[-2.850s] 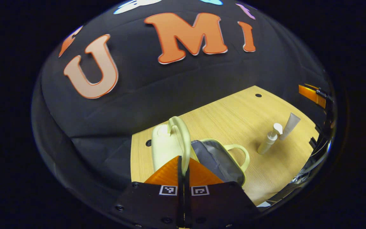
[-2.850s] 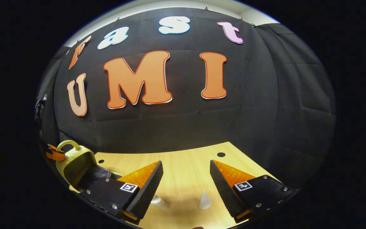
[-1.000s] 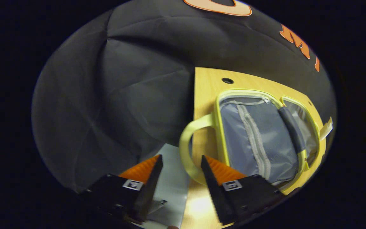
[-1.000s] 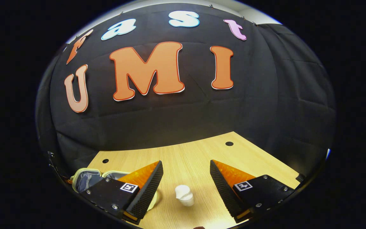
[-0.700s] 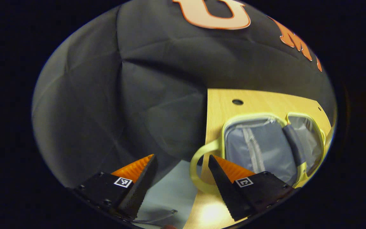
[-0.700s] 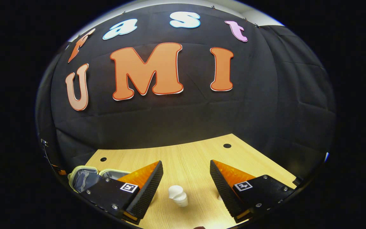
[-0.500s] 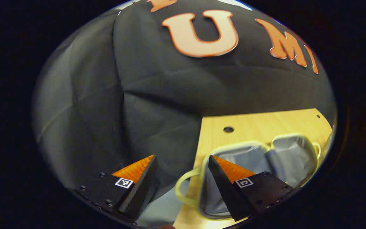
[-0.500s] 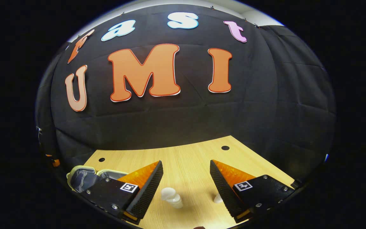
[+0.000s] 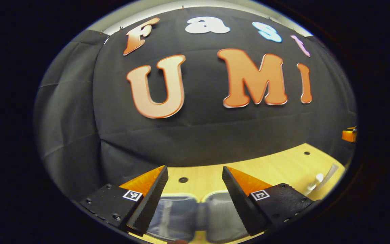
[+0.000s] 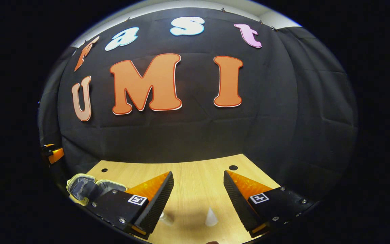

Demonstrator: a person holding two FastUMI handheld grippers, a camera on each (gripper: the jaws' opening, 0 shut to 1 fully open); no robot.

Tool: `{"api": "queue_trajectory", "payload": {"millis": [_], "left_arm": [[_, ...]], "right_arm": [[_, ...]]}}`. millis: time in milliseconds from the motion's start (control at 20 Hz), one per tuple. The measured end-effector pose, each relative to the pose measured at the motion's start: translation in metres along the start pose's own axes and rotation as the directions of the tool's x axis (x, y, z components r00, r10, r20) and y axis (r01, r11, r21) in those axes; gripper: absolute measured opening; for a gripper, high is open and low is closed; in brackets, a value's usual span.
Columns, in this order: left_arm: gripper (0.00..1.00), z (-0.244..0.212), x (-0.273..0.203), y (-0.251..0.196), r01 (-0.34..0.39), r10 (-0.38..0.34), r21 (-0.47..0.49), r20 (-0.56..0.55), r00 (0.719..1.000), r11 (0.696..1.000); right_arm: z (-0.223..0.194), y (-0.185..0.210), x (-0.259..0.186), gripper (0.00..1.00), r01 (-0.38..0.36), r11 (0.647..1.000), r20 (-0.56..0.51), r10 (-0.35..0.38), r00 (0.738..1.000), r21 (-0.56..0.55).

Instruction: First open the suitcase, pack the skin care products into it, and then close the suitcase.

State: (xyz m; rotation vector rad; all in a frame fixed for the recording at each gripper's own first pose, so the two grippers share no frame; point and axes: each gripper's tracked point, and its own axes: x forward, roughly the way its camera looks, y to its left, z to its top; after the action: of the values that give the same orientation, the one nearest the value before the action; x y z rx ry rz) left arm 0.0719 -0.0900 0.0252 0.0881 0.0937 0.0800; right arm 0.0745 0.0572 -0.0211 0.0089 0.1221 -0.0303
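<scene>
Left gripper (image 9: pixel 195 183) has swung up over the suitcase (image 9: pixel 195 217), lying spread open, grey-lined; both grippers gape empty.

No readable text, brand or number is found on any item. Small square black-and-white coded markers are seen on the left claw (image 9: pixel 195 189) and the right claw (image 10: pixel 198 189) — patterns only, not legible as characters.
</scene>
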Motion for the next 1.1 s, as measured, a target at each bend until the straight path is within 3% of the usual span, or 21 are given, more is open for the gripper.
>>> {"api": "queue_trajectory", "payload": {"millis": [400,600,750,1000,1100], "left_arm": [[1.0,-0.035,-0.018,-0.166,0.098,-0.099,-0.026,-0.046,0.994,0.995],[1.0,-0.063,-0.034,-0.211,0.155,-0.159,-0.048,-0.088,0.983,0.987],[1.0,-0.079,-0.048,-0.236,0.189,-0.189,-0.011,-0.105,0.976,0.982],[1.0,-0.131,-0.078,-0.302,0.32,-0.317,-0.004,-0.162,0.935,0.947],[1.0,-0.153,-0.076,-0.32,0.337,-0.329,0.008,-0.191,0.925,0.942]], "right_arm": [[-0.015,-0.049,0.004,0.94,-0.049,0.997,-0.009,0.049,0.999,-0.056],[-0.029,-0.065,0.008,0.95,-0.068,0.994,-0.032,0.065,0.997,-0.089],[-0.042,-0.066,0.011,0.95,-0.094,0.993,-0.05,0.09,0.995,-0.066],[-0.069,-0.067,0.013,0.95,-0.118,0.99,-0.097,0.11,0.989,-0.084],[-0.075,-0.072,0.014,0.95,-0.118,0.988,-0.105,0.108,0.989,-0.099]]}}
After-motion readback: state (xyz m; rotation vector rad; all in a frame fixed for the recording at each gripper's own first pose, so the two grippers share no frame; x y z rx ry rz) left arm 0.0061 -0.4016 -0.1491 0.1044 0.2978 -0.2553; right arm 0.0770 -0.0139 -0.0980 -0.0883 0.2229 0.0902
